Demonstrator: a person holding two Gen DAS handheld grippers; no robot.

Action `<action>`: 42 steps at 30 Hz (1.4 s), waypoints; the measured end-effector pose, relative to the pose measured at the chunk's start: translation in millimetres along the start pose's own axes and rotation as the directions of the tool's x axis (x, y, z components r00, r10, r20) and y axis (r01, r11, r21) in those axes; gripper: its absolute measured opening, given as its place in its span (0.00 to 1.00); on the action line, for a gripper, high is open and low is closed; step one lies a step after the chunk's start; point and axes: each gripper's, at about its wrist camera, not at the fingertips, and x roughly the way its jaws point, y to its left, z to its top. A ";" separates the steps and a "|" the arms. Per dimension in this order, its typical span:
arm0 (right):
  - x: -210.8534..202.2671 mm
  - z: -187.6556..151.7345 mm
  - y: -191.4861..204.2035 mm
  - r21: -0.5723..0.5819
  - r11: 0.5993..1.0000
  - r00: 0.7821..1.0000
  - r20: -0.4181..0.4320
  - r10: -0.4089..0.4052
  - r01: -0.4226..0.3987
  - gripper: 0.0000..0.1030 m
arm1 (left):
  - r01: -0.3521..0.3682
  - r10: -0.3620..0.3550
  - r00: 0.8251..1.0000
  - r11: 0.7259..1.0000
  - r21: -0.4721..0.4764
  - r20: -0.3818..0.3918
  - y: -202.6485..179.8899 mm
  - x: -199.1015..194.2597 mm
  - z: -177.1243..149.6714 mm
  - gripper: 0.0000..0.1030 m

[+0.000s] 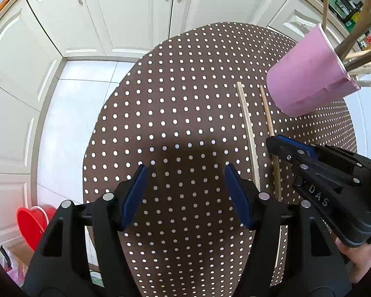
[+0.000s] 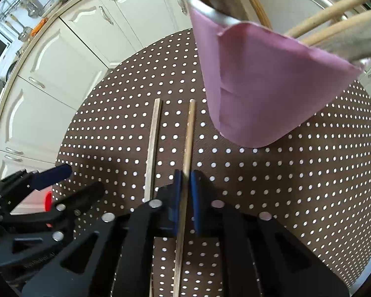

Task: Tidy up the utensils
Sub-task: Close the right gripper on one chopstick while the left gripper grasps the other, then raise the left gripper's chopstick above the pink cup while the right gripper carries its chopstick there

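Two chopsticks lie side by side on our dotted table (image 2: pixel 297 173), just beside the pink holder (image 2: pixel 254 81), which we take as our landmark. The darker chopstick (image 2: pixel 189 133) is the nearer one to the holder; the paler chopstick (image 2: pixel 153 138) lies on its far side, apart from it and roughly parallel. Both point their far ends toward the holder's base, so each can, we judge, be lifted and tipped in without much turning.

Our right gripper (image 2: pixel 184 193) has its blue pads pressed together on the darker chopstick, gripping it partway along its length. The stick runs straight through between the fingers, and we judge that grip was chosen so the free end leads into the holder. Whether the stick has left the cloth we cannot tell.

Our left gripper (image 1: pixel 185 193) hangs over bare cloth on the side of the paler chopstick away from the holder, its jaws standing apart with nothing between them. We read it as waiting for that stick.

Several wooden utensils (image 2: pixel 326 24) already stand in the holder, leaning out over its rim. These two chopsticks look like the only ones left on the table in view.
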 end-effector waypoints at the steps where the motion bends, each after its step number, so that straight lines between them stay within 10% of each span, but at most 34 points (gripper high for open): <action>1: 0.4 0.0 0.0 0.000 1.000 1.000 -0.002 0.006 -0.006 0.05 | 0.008 -0.008 1.000 1.000 -0.001 0.001 0.0 -0.2 2.1 0.62; 15: -31.6 -40.5 -52.5 0.124 0.990 0.997 -0.035 0.076 -0.071 0.04 | 0.062 -0.060 0.998 0.994 0.091 -0.027 -60.0 29.8 28.2 0.58; 21: -45.7 -50.1 -74.6 0.178 0.980 0.995 -0.021 0.099 -0.093 0.04 | 0.007 -0.004 1.000 0.990 0.139 -0.023 -75.3 46.2 41.7 0.45; 26: -57.0 -55.6 -91.2 0.209 0.971 0.993 -0.006 0.120 -0.116 0.04 | -0.054 0.054 0.999 0.987 0.153 0.005 -75.9 49.0 49.3 0.11; 42: -129.8 -62.5 -94.8 0.202 0.968 0.981 0.152 0.120 -0.150 0.04 | 0.105 -0.125 0.984 0.983 0.148 0.130 -74.7 -19.3 30.5 0.06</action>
